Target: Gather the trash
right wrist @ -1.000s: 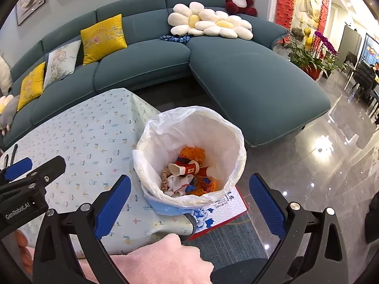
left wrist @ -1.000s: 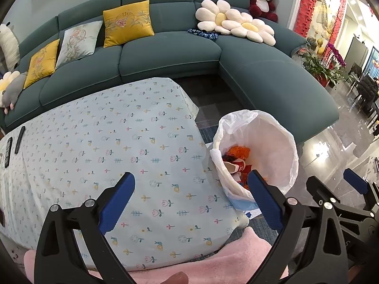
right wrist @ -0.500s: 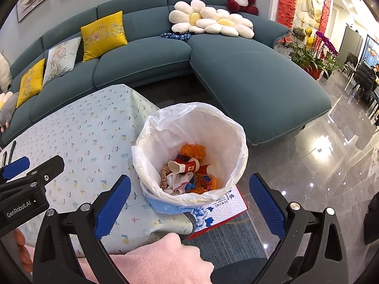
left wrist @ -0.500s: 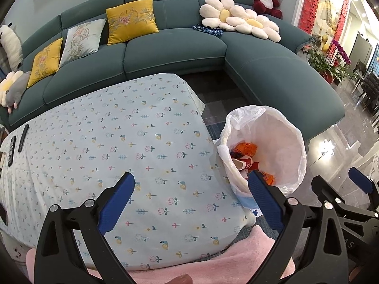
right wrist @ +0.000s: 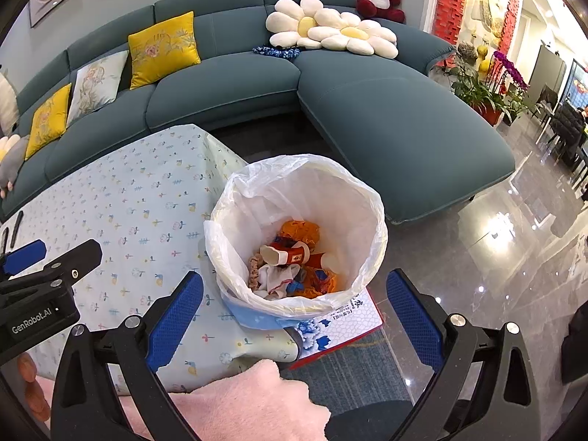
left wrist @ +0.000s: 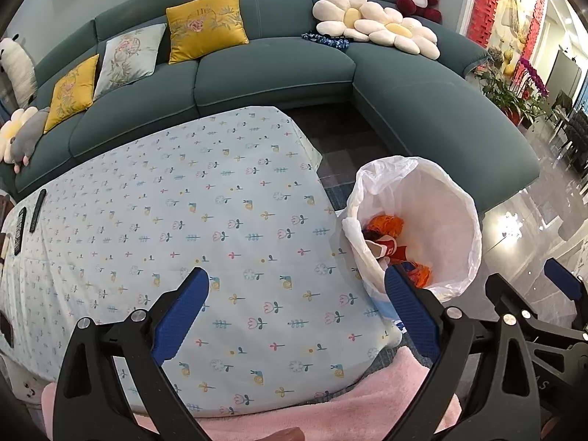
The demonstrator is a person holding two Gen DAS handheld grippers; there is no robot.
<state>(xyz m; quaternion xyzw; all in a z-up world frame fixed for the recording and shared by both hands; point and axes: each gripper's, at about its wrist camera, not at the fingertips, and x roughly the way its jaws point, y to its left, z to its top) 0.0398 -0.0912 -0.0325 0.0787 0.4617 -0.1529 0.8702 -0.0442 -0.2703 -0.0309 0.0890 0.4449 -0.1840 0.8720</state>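
Observation:
A bin lined with a white plastic bag point(right wrist: 341, 191) point(left wrist: 441, 198) stands on the floor at the table's right end. Inside lie orange wrappers, a red and white paper cup point(right wrist: 284, 253) point(left wrist: 382, 248) and crumpled paper. My right gripper point(right wrist: 294, 312) hovers open above the bin's near rim, nothing between its blue pads. My left gripper point(left wrist: 296, 308) is open and empty over the flowered tablecloth point(left wrist: 183, 220), its right finger near the bin's edge. In the right wrist view the left gripper's body point(right wrist: 36, 294) shows at the left.
A teal corner sofa point(left wrist: 275, 70) with yellow cushions and flower pillows runs behind the table. Two black remotes point(left wrist: 29, 213) lie at the table's left end. A red-edged printed box point(right wrist: 341, 319) lies under the bin. A pink sleeve point(right wrist: 239, 400) fills the near edge. Glossy floor spreads right.
Both grippers have drawn back and risen slightly, so the table and bin sit lower and nearer the middle of each view. Both stay open and empty.

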